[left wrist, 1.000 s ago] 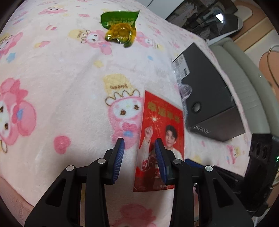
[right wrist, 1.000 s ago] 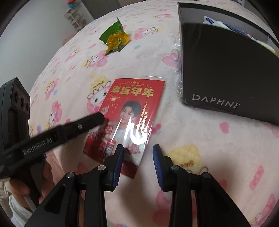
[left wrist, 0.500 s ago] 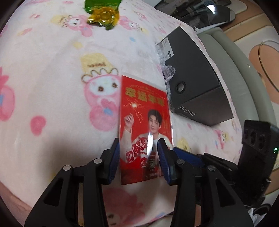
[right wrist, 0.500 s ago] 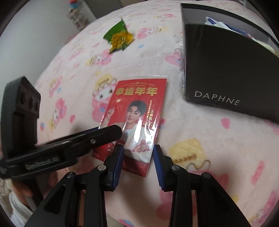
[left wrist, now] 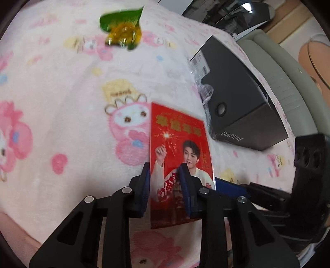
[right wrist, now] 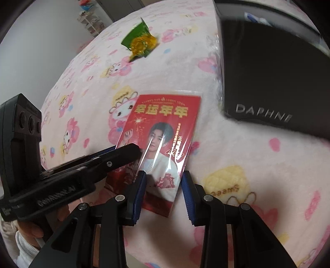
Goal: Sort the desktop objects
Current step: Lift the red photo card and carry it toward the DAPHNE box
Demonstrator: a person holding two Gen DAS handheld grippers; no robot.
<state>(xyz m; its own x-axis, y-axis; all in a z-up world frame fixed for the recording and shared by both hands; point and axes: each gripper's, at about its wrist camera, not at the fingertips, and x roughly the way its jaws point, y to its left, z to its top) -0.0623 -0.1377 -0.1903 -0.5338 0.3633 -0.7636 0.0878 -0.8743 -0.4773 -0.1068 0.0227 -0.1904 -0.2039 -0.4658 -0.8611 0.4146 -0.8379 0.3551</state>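
The left gripper (left wrist: 164, 185) was down low at the near edge of the pink blanket (left wrist: 61, 92). Its two blue pads (left wrist: 145, 185) were apart, and the bottom part of the red card (left wrist: 177, 140) sat in the gap between them. The card's left side lay in front of the left pad, and the right pad was in front of the card. I could not tell if the pads touched it. From the right wrist view, this gripper reached in from the left, and its tip lay over the card's near left corner.

The right gripper (right wrist: 163, 185) was also by the near edge. Its fingers were wide apart and held nothing. The near end of the card showed in the gap between them.

The card was in a shiny clear sleeve. It had a picture of a man in white and gold letters at the top. It lay close to the near edge of the blanket, with its long side pointing away. A pink bunny picture on the blanket was just to its left.

A little farther, by the right edge of the blanket, stood a black box (left wrist: 237, 99) that said DAPHNE. It was near the card but not touching it. Some crinkly clear plastic (left wrist: 204, 92) was against the box's left side. White and blue things (right wrist: 257, 18) peeked out of its open top.

Far back, close to the far edge, lay a green and yellow candy wrapper (left wrist: 123, 31), well apart from the card and the box.
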